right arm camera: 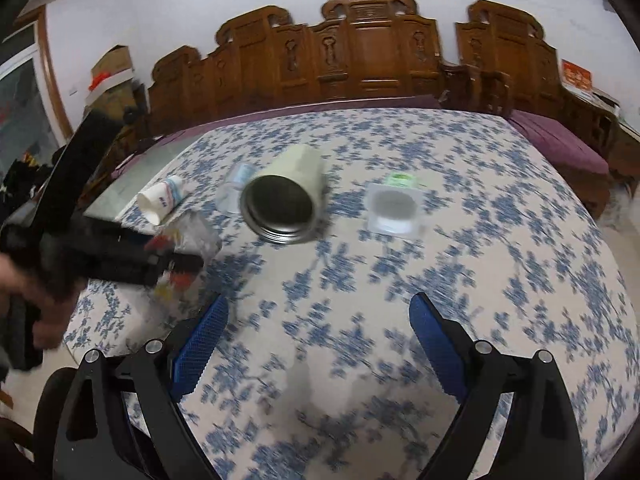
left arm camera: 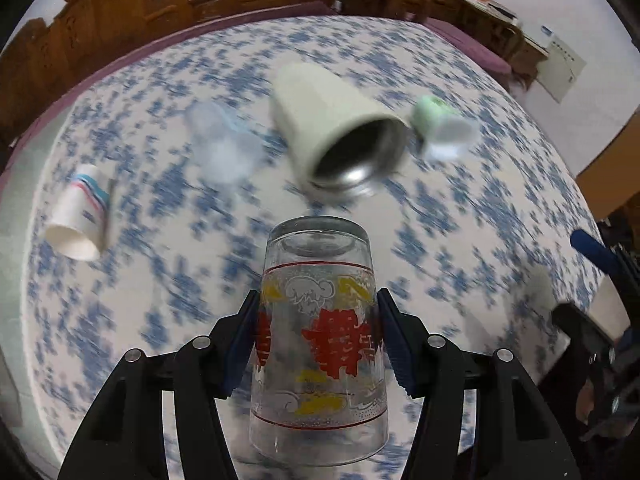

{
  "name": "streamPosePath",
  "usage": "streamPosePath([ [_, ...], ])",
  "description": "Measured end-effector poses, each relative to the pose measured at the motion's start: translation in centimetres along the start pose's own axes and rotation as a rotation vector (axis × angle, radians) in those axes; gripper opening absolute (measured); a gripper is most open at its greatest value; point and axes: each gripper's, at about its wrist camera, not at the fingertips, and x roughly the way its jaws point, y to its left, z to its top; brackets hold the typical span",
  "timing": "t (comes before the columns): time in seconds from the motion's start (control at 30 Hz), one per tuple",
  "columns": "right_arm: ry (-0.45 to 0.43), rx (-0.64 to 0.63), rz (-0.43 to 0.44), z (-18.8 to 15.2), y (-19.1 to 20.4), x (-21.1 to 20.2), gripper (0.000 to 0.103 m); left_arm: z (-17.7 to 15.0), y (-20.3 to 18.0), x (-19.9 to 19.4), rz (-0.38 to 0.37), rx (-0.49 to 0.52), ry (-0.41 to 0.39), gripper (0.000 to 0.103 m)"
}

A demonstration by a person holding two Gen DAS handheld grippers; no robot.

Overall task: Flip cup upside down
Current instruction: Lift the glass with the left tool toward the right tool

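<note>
Glass (left arm camera: 318,344) with red and yellow print sits clamped between the blue pads of the left tongs (left arm camera: 316,340), base pointing away from the camera, over the flowered bench (left arm camera: 460,208). Right tongs (right arm camera: 318,344) stand spread wide, holding nothing. Beyond, a cream mug (left arm camera: 336,128) and paper cup (left arm camera: 82,220) lie on their sides

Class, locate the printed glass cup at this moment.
The printed glass cup sits clamped in the left gripper, nearest the camera in the left wrist view, in front of the cream steel-lined mug lying on the floral tablecloth.
</note>
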Motion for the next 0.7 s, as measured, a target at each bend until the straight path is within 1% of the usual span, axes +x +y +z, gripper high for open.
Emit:
streamPosePath([
  [0.13, 0.002, 0.024, -0.024, -0.6, -1.4, -0.6, 0.093, -1.3, -1.8, 1.3, -0.006, 0.004, 0.016, 0.055],
  [0.23, -0.002, 0.028, -0.033, -0.8, -1.8, -1.0, 0.093, -1.6, -2.4, 2.0, -0.004, 0.012, 0.025, 0.055],
  [0.33, -0.008, 0.030, -0.036, -0.9, -1.9, -1.3, 0.093, -1.9, -2.5, 2.9, 0.015, 0.012, 0.043, 0.055],
  [0.43, -0.012, 0.029, -0.035, -0.8, -1.6, -1.6, 0.093, -2.0, -2.4, 2.9, 0.013, 0.002, 0.039, 0.055],
  [0.53, -0.015, 0.022, -0.035, -0.6, -1.3, -1.8, 0.093, -2.2, -2.2, 2.8, 0.008, -0.011, 0.053, 0.056],
  [0.6, -0.019, 0.013, -0.036, -0.5, -0.9, -2.1, 0.093, -2.4, -2.0, 2.2, -0.001, -0.011, 0.044, 0.056],
  [0.7, -0.023, -0.003, -0.036, -0.2, -0.1, -2.3, 0.093, -2.6, -1.7, 0.3, 0.011, -0.007, -0.007, 0.056],
])
